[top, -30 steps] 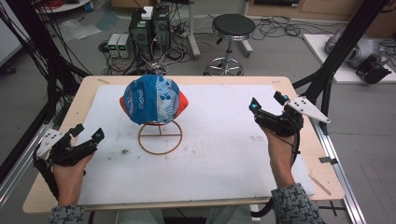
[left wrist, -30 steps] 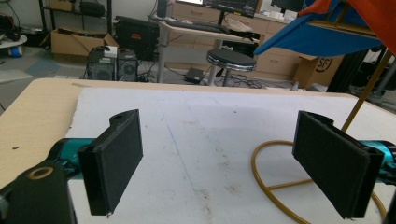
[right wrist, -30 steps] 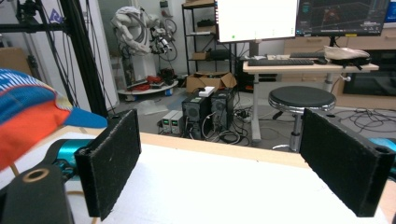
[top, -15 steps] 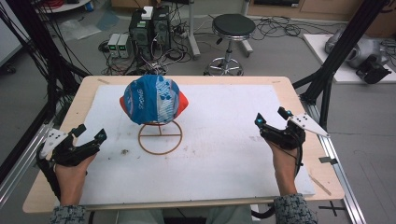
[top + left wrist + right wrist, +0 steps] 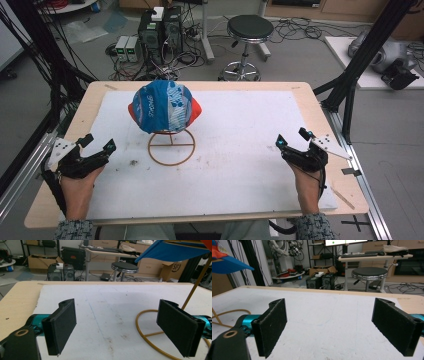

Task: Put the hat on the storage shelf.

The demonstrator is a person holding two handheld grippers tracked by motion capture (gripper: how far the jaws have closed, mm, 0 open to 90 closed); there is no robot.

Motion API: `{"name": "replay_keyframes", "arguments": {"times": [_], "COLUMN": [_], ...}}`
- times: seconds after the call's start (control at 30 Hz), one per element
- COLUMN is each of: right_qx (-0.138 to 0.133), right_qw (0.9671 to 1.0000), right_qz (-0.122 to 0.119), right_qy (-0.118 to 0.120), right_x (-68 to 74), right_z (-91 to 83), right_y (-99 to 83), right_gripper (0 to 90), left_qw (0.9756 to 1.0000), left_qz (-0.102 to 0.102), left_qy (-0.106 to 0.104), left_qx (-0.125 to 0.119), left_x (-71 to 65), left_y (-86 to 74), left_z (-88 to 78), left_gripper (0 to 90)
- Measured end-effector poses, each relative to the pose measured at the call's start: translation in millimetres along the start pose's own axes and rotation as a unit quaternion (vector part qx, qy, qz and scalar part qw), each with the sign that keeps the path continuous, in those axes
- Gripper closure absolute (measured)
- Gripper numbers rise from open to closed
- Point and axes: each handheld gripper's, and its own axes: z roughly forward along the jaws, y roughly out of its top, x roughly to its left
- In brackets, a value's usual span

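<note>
Blue-and-white patterned cap with an orange brim [image 5: 165, 106] sits on top of a thin brass-coloured wire stand [image 5: 171, 147], whose round ring base rests on the white foam mat [image 5: 240, 170] covering a pale wooden table [image 5: 320, 107]. The cap and stand are toward the rear left of the mat, raised above the surface.

In the high view, the left gripper [image 5: 98, 144], black with a grey three-cornered plate on top, is held in the person's left hand [image 5: 77, 187] near the front left edge of the mat. Its jaws are spread wide and hold nothing. The cap lies ahead of it and to its right, well apart. In the left gripper view, the two black padded jaws stand far apart over bare mat, with the stand's ring base near the right jaw and the cap's blue edge overhead at the upper right.

The right gripper [image 5: 292, 138] is held in the person's right hand [image 5: 306, 187] near the front right edge of the mat. Its jaws are also wide apart and empty. The cap lies well to its left and farther back. In the right gripper view, the cap's blue and orange brim shows at the upper left corner, and a curve of the ring base lies at the left edge.

A round black stool [image 5: 248, 30] stands on the floor beyond the table.
</note>
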Motion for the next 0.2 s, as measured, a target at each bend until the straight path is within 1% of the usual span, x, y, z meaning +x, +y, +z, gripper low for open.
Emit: {"name": "replay_keyframes", "arguments": {"times": [0.13,0.2], "right_qx": [0.005,0.006], "right_qw": [1.0000,0.9999], "right_qz": [-0.003,-0.010], "right_qy": [0.000,-0.001], "right_x": [0.1,-0.2], "right_z": [-0.9,-2.2], "right_y": [-0.9,-3.6], "right_gripper": [12.0,12.0], "left_qw": [1.0000,1.0000], "left_qz": [0.003,0.005], "left_qy": [0.001,0.002], "left_qx": [0.003,0.006], "left_x": [0.4,1.0], "left_y": [-1.4,-2.4], "left_z": [0.5,1.4], "left_gripper": [16.3,16.3]}}
